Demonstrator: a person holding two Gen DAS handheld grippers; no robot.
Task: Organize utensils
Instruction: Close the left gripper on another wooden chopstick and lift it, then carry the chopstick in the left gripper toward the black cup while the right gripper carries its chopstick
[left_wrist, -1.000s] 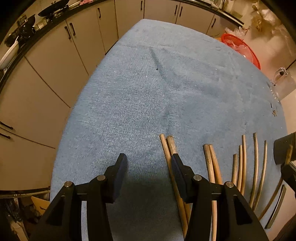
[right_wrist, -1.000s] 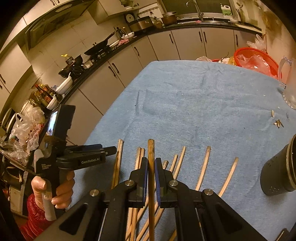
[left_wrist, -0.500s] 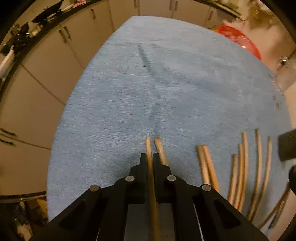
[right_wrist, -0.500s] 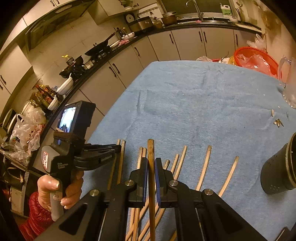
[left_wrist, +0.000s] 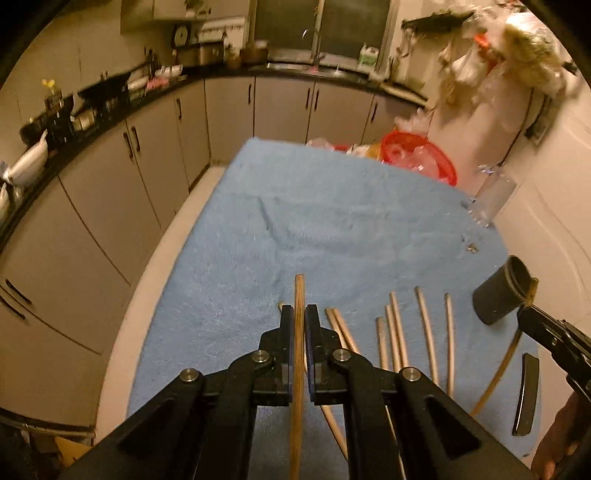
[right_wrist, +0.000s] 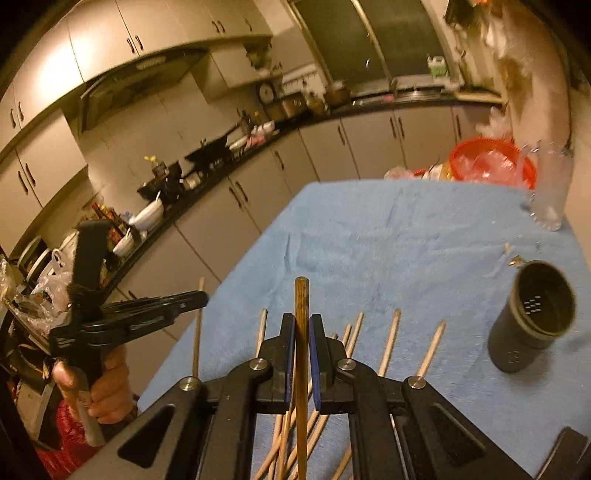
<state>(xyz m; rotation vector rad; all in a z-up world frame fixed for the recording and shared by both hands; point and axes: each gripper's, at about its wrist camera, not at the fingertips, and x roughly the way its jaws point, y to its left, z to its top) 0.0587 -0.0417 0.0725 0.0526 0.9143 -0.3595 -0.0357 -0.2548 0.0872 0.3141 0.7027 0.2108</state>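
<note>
Now | both grippers: left gripper (left_wrist: 299, 325) and right gripper (right_wrist: 302, 334), jaws each clamped on one chopstick (right_wrist: 301, 332) pointing straight ahead | dark cup (right_wrist: 532, 317) upright on desk (right_wrist: 388, 236), ahead-right, nearer right hand | loose chopsticks (left_wrist: 424, 332) lie below

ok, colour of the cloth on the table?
Light blue cloth, plain with a towel-like texture; shows best in the left wrist view.
</note>
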